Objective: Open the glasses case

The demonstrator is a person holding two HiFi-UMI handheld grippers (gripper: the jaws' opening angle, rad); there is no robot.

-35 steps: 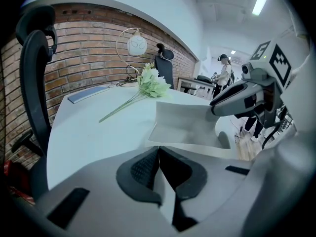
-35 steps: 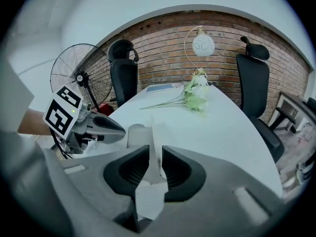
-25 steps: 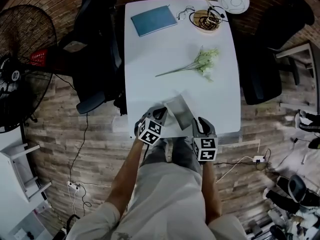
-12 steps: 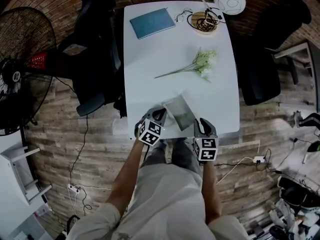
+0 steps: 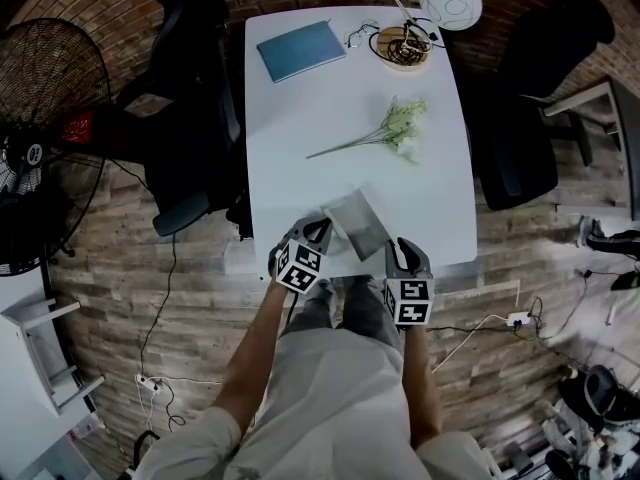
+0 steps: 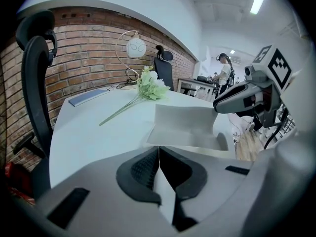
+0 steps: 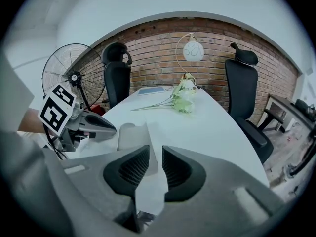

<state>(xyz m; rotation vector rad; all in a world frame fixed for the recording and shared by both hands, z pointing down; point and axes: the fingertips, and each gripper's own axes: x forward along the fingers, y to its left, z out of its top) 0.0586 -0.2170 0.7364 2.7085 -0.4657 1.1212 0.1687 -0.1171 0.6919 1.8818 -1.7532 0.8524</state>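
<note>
A grey, flat-sided glasses case (image 5: 357, 223) lies at the near edge of a white rectangular table (image 5: 300, 158), right in front of the person and between the two tools. In the left gripper view one grey panel of the case stands up from the flat base. The left gripper (image 6: 158, 148) is clenched, its ribbed black pads meeting at the tips with nothing between them. It sits just beside the case's left edge, and that view shows the case a little beyond the tips, not in them. The right gripper (image 7: 155, 149) is at the case's right side, jaws drawn in to a thin slit with its pads almost touching. A pale surface shows through that slit, probably the tabletop, though the view is too poor to rule out a thin edge of the case. Further up the table lies a sprig of pale green flowers with long stems (image 5: 398, 128). A blue notebook (image 5: 301, 50) sits at the far left corner and a white globe lamp (image 5: 450, 0) at the far right. A black office chair (image 5: 190, 98) stands against the table's left side, with a black standing fan (image 5: 40, 138) beyond it.
</note>
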